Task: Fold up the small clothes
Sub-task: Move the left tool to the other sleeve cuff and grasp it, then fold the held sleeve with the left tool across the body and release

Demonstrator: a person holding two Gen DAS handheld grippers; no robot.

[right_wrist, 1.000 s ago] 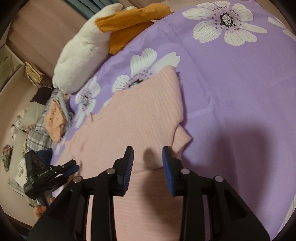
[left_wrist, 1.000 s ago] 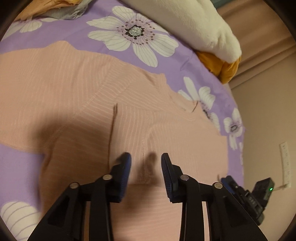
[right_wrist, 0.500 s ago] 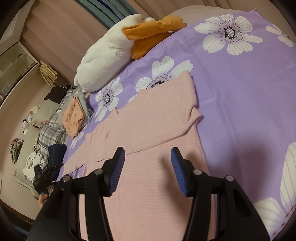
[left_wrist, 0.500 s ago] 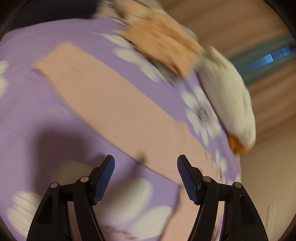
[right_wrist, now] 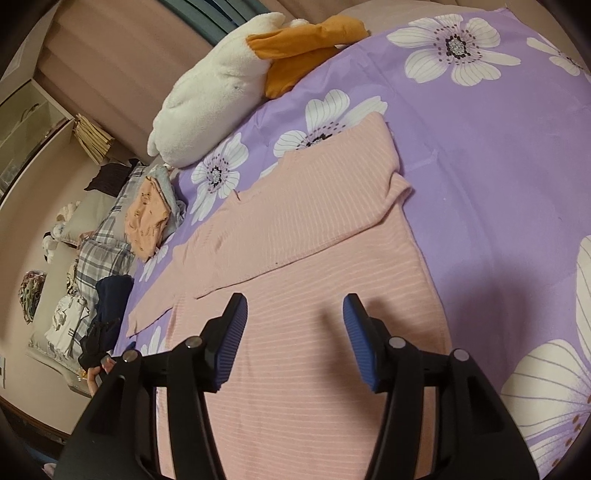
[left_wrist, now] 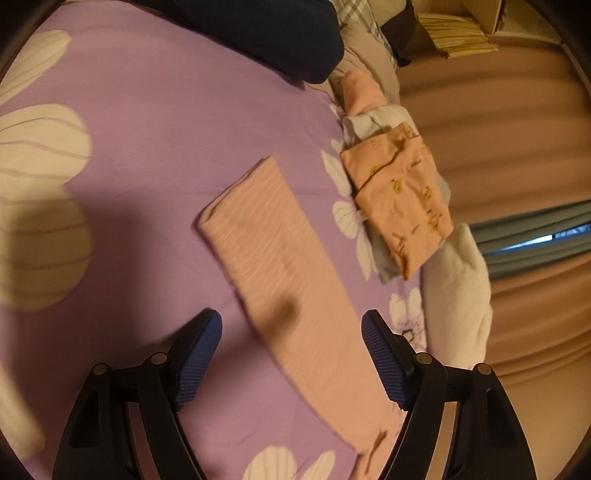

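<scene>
A pink ribbed top (right_wrist: 314, 229) lies flat on the purple flowered sheet (right_wrist: 498, 166). One sleeve is folded across its chest. The other sleeve (left_wrist: 273, 240) stretches out straight over the sheet. My left gripper (left_wrist: 290, 325) hovers just above that sleeve, near where it joins the body. Its jaws are opening wide and the pads touch nothing. My right gripper (right_wrist: 294, 306) stands open above the lower body of the top, with only flat cloth under the gap. A hand (right_wrist: 96, 376) shows at the bed's left edge in the right wrist view.
A folded orange printed garment (left_wrist: 402, 199) rests on pale cloths beyond the sleeve's end. A dark navy garment (left_wrist: 258, 33) lies further back. A white plush duck with orange parts (right_wrist: 221, 85) sits at the head of the bed. Plaid cloths (right_wrist: 107, 243) lie at the left.
The left gripper swung from over the top's chest to the outstretched sleeve, rolling and spreading its jaws. The right gripper widened its jaws and drew back a little from the folded sleeve.
</scene>
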